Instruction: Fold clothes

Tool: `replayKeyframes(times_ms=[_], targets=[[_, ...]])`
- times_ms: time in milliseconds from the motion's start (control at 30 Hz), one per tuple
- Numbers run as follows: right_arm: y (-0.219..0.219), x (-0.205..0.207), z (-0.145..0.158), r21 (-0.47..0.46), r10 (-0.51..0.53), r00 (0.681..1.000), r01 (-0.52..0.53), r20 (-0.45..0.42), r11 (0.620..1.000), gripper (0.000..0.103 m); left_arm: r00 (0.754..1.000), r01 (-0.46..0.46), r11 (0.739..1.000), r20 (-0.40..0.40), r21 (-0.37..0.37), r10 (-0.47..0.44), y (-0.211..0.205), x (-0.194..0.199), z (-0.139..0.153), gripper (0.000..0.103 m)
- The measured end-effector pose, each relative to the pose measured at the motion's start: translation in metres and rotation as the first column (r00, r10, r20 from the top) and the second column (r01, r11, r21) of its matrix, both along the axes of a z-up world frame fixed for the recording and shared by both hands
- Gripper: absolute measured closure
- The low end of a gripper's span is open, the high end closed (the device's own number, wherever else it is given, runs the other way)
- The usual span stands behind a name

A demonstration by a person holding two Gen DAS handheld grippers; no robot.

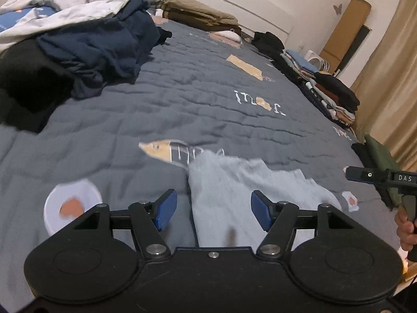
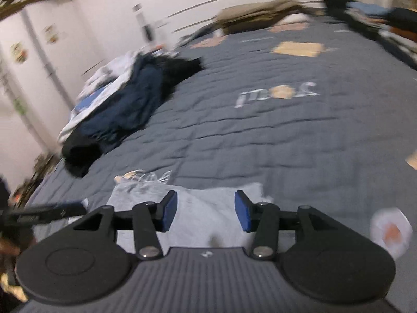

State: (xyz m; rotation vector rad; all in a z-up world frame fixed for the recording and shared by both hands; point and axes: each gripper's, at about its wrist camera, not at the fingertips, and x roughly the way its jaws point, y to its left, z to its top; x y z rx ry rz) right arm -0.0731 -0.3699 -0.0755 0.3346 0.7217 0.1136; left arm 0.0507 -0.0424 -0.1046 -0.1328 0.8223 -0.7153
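Note:
A light grey garment lies on the dark grey quilt near the bed's front edge, and it shows blurred in the right wrist view too as the garment. My left gripper hovers over its near part, jaws wide apart and empty. My right gripper is open above the same cloth, with nothing between its blue pads. The right gripper's black body and the hand holding it show at the right edge of the left wrist view.
A heap of unfolded clothes, dark blue, black and white, lies at the left. Stacks of folded clothes line the quilt's right edge. A tan bundle sits by the headboard. Curtains hang at right.

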Motion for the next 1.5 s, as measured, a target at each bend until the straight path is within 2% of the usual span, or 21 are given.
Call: replayKeyframes(times_ms=[200, 400, 500, 700, 733, 767, 800, 867, 900, 967, 1033, 1100, 1233, 1267, 1367, 1433, 1500], targets=[[0.012, 0.051, -0.029, 0.027, 0.18, 0.983, -0.178, -0.047, 0.984, 0.055, 1.0, 0.028, 0.999, 0.002, 0.034, -0.028, -0.015, 0.018, -0.018, 0.04], [0.025, 0.079, -0.048, 0.041, 0.279, 0.957, -0.277, -0.081, 0.96, 0.055, 0.999, 0.026, 0.998, -0.022, 0.054, -0.025, -0.017, 0.028, -0.03, 0.04], [0.03, 0.087, -0.052, 0.041, 0.303, 0.95, -0.3, -0.08, 0.953, 0.055, 0.999, 0.029, 0.999, -0.036, 0.037, -0.027, -0.018, 0.032, -0.031, 0.039], [0.034, 0.095, -0.069, 0.106, 0.316, 0.944, -0.306, -0.096, 0.946, 0.056, 0.998, 0.031, 0.998, -0.048, 0.046, -0.029, -0.021, 0.033, -0.037, 0.039], [0.034, 0.094, -0.072, 0.111, 0.311, 0.946, -0.3, -0.097, 0.947, 0.058, 0.998, 0.03, 0.999, -0.051, 0.044, -0.028, -0.021, 0.034, -0.037, 0.038], [0.033, 0.094, -0.073, 0.117, 0.302, 0.948, -0.291, -0.099, 0.95, 0.065, 0.998, 0.034, 0.999, -0.05, 0.043, -0.032, -0.022, 0.033, -0.037, 0.039], [0.031, 0.094, -0.074, 0.123, 0.292, 0.951, -0.279, -0.1, 0.952, 0.08, 0.998, 0.038, 0.998, -0.048, 0.042, -0.036, -0.022, 0.033, -0.037, 0.039], [0.022, 0.095, -0.069, 0.144, 0.237, 0.968, -0.224, -0.079, 0.964, 0.097, 0.998, 0.047, 0.998, -0.044, 0.041, -0.045, -0.023, 0.031, -0.036, 0.039], [0.016, 0.094, -0.065, 0.173, 0.205, 0.977, -0.194, -0.052, 0.966, 0.102, 0.998, 0.051, 0.998, -0.042, 0.041, -0.05, -0.023, 0.03, -0.036, 0.039], [0.009, 0.09, -0.054, 0.189, 0.144, 0.99, -0.142, 0.001, 0.972, 0.102, 0.998, 0.06, 0.997, -0.038, 0.04, -0.059, -0.024, 0.029, -0.035, 0.039], [0.007, 0.089, -0.051, 0.166, 0.104, 0.995, -0.105, 0.015, 0.981, 0.102, 0.997, 0.063, 0.997, -0.036, 0.04, -0.061, -0.027, 0.029, -0.035, 0.039], [0.009, 0.093, -0.056, 0.151, 0.156, 0.988, -0.153, -0.009, 0.977, 0.1, 0.998, 0.052, 0.998, -0.045, 0.032, -0.051, -0.029, 0.031, -0.036, 0.039], [0.016, 0.094, -0.057, 0.158, 0.213, 0.977, -0.21, -0.005, 0.965, 0.094, 0.994, 0.036, 0.998, -0.102, -0.046, -0.041, -0.023, 0.038, -0.034, 0.039], [0.019, 0.095, -0.056, 0.16, 0.219, 0.976, -0.215, -0.003, 0.963, 0.089, 0.992, 0.027, 0.997, -0.122, -0.066, -0.034, -0.023, 0.041, -0.035, 0.039], [0.028, 0.099, -0.055, 0.167, 0.235, 0.972, -0.232, 0.005, 0.958, 0.058, 0.986, 0.003, 0.996, -0.164, -0.09, -0.018, -0.024, 0.045, -0.041, 0.04], [0.033, 0.101, -0.055, 0.172, 0.245, 0.969, -0.243, 0.008, 0.955, 0.056, 0.981, -0.012, 0.994, -0.192, -0.104, -0.008, -0.025, 0.048, -0.045, 0.041], [0.039, 0.105, -0.062, 0.17, 0.255, 0.967, -0.247, -0.023, 0.954, 0.056, 0.975, -0.028, 0.993, -0.22, -0.118, 0.001, -0.026, 0.051, -0.049, 0.055]])
